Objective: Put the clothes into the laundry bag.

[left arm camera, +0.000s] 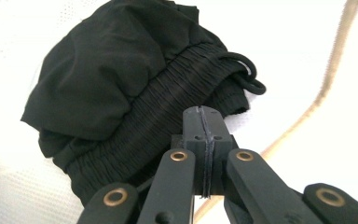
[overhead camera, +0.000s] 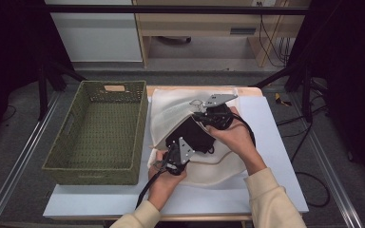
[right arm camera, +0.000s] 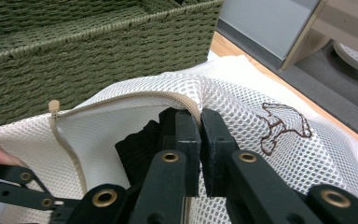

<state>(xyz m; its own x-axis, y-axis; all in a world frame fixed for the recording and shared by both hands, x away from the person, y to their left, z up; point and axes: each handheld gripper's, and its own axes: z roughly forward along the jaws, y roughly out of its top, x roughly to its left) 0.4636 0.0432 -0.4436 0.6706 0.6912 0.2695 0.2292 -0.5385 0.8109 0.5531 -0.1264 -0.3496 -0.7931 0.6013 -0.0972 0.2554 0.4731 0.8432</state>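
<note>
In the middle of the high view, black shorts [overhead camera: 193,135] sit at the mouth of a white mesh laundry bag [overhead camera: 171,111] on the bench [overhead camera: 275,142]. Looks like the stuffing-in step. Left hand-held gripper [left arm camera: 204,116] is fully closed, empty, right at the waistband. Right hand-held gripper [right arm camera: 200,122] is pinched on the bag's zipper rim, holding it open. Next I'd push the shorts deeper. Green woven basket [overhead camera: 100,128] at left; grey floor and a wooden desk along the top.
</note>
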